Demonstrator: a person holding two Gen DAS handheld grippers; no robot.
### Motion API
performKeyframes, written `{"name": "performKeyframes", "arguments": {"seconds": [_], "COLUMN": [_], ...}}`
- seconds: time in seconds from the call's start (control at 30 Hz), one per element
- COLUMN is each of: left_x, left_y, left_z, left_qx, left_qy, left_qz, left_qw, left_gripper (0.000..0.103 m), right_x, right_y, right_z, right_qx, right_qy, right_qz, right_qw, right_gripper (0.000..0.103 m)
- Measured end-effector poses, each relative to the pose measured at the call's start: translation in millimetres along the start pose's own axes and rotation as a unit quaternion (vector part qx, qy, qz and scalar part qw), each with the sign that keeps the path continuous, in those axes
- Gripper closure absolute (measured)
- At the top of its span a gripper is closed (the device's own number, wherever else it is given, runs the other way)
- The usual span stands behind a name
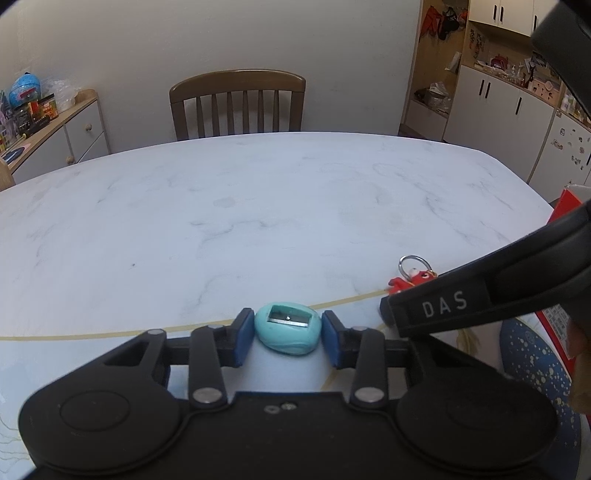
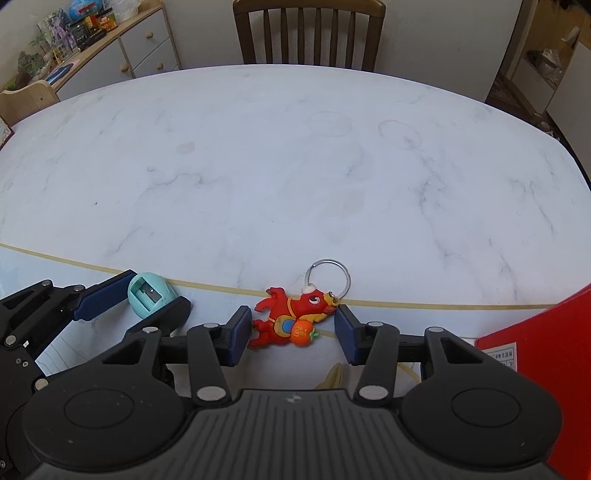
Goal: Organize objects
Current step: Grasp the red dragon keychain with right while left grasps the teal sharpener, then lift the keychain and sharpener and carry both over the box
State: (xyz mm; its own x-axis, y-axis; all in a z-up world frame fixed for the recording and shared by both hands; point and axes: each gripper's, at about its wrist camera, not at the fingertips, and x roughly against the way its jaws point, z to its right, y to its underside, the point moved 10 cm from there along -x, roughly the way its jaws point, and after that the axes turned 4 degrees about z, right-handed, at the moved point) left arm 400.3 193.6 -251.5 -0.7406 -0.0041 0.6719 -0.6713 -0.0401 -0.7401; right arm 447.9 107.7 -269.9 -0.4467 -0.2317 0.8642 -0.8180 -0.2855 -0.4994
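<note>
From the left wrist camera, the left gripper [image 1: 287,334] sits low at 6 o'clock, its blue pads just either side of a small teal pencil sharpener [image 1: 287,329] lying on the marble table [image 1: 258,206]; a sliver of gap shows at each pad, so the tongs are narrow around it but seemingly not yet gripping. At 3 o'clock a black finger of the other tool crosses the frame, partly hiding a red keychain [image 1: 413,277]. To finish this grasp well, I judge the pads should close squarely on the sharpener's rounded sides, slowly, since its egg shape could squirt out. From the right wrist camera, the right gripper [image 2: 291,332] also sits at 6 o'clock, tongs wide, straddling the red cartoon keychain [image 2: 291,319] with its metal ring [image 2: 328,277] pointing toward 12 o'clock; the left pad touches or nearly touches the figure's tail end, and the right pad stands just beside its head. Closing on the flat figure's body rather than the loose ring seems wisest. The left gripper [image 2: 147,299] appears at 9 o'clock around the sharpener [image 2: 149,294]. A red box [image 2: 546,350] lies at 4 o'clock. A thin yellow line [image 2: 406,304] crosses the pale, faintly stained tabletop. Beyond, at 12 o'clock, stands a wooden chair [image 2: 308,33]; a sideboard [image 2: 122,48] with toys sits at 10 o'clock.
</note>
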Motion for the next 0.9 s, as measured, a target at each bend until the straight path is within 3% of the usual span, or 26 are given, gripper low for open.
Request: {"name": "performKeyframes", "arguments": {"seconds": [0.33, 0.5, 0.9], "left_x": [11, 31, 92], "left_y": [1, -6, -17], "left_z": [1, 9, 41], "left_qx": [0.027, 0.045, 0.027], "left_qy": [0.019, 0.035, 0.069], "left_qz": [-0.011, -0.006, 0.004], "left_qw": [0.9994, 0.9984, 0.9972], "left_gripper": [0.065, 0.065, 0.065], "right_x": [27, 59, 143], "right_y": [5, 9, 30], "right_z": [8, 10, 29], "right_qx": [-0.014, -0.017, -0.022], "right_qy": [-0.008, -0.023, -0.052], "right_qz": [0.01, 0.024, 0.059], "right_qw": [1.0, 0.999, 0.997], "right_gripper": [0.055, 0.055, 0.055]}}
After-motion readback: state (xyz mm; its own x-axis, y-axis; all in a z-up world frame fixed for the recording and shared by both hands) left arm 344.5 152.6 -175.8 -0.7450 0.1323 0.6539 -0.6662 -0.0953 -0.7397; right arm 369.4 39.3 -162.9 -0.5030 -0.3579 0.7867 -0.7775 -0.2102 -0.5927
